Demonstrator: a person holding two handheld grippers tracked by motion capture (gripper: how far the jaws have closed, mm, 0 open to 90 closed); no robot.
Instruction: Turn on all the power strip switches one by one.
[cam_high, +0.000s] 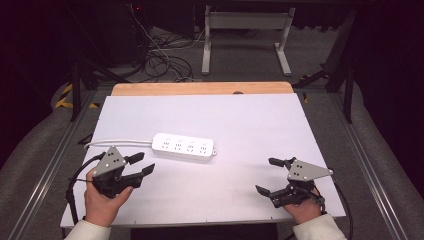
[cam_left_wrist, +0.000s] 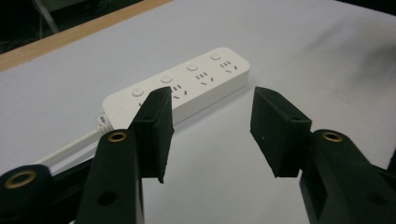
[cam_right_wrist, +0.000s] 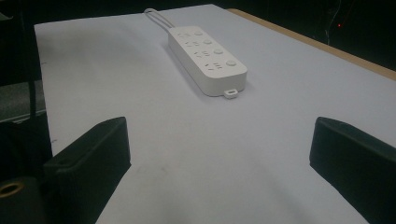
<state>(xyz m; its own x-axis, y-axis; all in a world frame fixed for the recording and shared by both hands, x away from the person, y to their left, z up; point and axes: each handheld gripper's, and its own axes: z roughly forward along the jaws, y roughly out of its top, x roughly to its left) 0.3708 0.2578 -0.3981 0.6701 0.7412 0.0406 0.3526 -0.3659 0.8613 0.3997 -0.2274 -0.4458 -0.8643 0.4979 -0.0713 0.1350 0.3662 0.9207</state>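
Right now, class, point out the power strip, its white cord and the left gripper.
power strip (cam_high: 183, 146), high view, middle of its top face.
white cord (cam_high: 117, 142), high view, midway along its run.
left gripper (cam_high: 141, 163), high view, midway between its fingertips.

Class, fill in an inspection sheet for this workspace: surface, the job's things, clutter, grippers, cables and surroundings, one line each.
Surface: flat white tabletop with a bare wooden strip along its far edge.
Job's things: white rectangular plastic power strip lying flat, four socket groups facing up, nothing plugged in.
Clutter: nothing seen.
Grippers: left gripper open, close to the strip; right gripper open wide, farther off. Both empty.
Cables: the strip's white cord runs left; loose dark cables on the floor beyond.
Surroundings: dark room, grey metal stand behind the table.
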